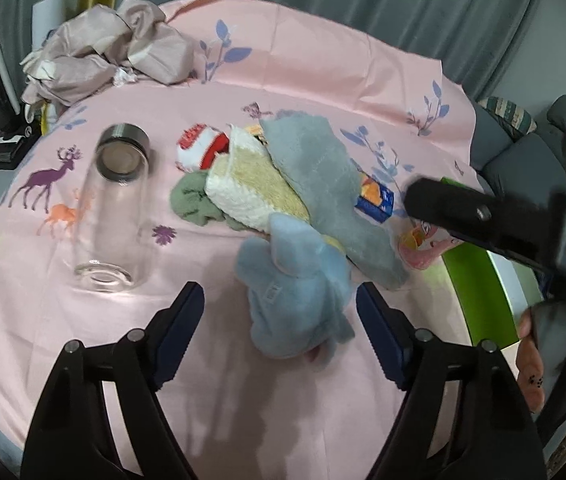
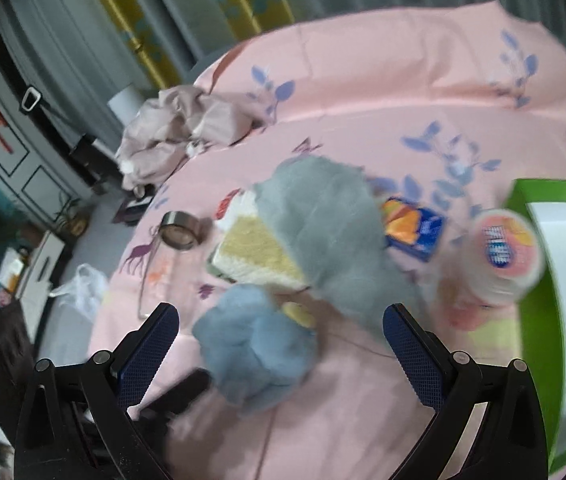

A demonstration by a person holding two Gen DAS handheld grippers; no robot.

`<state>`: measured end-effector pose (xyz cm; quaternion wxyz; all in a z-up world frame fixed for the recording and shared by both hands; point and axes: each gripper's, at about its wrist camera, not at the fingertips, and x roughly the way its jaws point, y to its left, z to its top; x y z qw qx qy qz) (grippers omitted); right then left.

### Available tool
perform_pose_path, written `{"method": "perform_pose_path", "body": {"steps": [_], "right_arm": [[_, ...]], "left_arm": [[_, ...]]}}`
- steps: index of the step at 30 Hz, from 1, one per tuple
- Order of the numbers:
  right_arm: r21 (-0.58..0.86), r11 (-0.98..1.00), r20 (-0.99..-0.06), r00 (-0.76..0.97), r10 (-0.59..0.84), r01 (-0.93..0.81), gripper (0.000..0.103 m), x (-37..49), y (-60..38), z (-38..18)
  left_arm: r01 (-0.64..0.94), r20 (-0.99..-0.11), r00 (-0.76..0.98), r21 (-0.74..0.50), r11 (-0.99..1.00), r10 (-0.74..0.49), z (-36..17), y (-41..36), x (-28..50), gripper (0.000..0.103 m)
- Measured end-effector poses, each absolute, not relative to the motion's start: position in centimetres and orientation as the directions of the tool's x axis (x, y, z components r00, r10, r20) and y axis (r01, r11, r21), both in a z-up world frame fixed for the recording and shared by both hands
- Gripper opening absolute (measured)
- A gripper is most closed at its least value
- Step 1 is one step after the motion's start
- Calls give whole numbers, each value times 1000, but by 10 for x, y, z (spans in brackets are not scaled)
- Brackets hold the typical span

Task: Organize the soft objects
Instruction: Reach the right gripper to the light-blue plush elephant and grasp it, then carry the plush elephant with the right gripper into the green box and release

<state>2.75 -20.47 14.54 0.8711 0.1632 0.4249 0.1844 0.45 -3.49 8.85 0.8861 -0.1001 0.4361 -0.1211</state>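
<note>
Little looks sorted yet: the blue plush toy (image 1: 295, 296), grey towel (image 1: 323, 168) and yellow towel (image 1: 251, 192) lie heaped just beside the green box (image 2: 539, 320), which looks empty. Left gripper (image 1: 279, 340) and right gripper (image 2: 281, 352) gape wide, holding nothing.

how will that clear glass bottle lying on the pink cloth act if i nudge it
The glass bottle lies on its side, so it would probably roll. It looks rigid, empty and likely breakable. Its smooth wall may slip between the pads.
</note>
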Motion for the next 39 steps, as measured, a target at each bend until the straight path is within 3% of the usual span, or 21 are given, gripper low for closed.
{"method": "perform_pose_path", "body": {"steps": [7, 16, 19, 27, 33, 39], "right_arm": [[473, 856, -731, 449, 514, -211, 85, 46, -181, 107], [583, 791, -715, 345, 609, -188, 85, 61, -176, 73], [636, 752, -690, 308, 655, -173, 85, 66, -177, 63], [707, 695, -644, 286, 710, -133, 85, 70, -185, 43], [702, 694, -626, 325, 709, -160, 85, 61, -187, 60], [669, 710, -569, 464, 679, -218, 85, 37, -206, 113]], "left_arm": [[105, -776, 542, -319, 942, -323, 66, -41, 15, 69], [95, -778, 500, -387, 917, -380, 48, -42, 21, 69], [105, -770, 486, -419, 902, -414, 45, -42, 21, 59], [125, -762, 496, -411, 903, -416, 46, -49, 20, 53], [154, -742, 533, -388, 909, -407, 64, -52, 13, 52], [245, -673, 598, -363, 899, -435, 104, -63, 0, 52]]}}
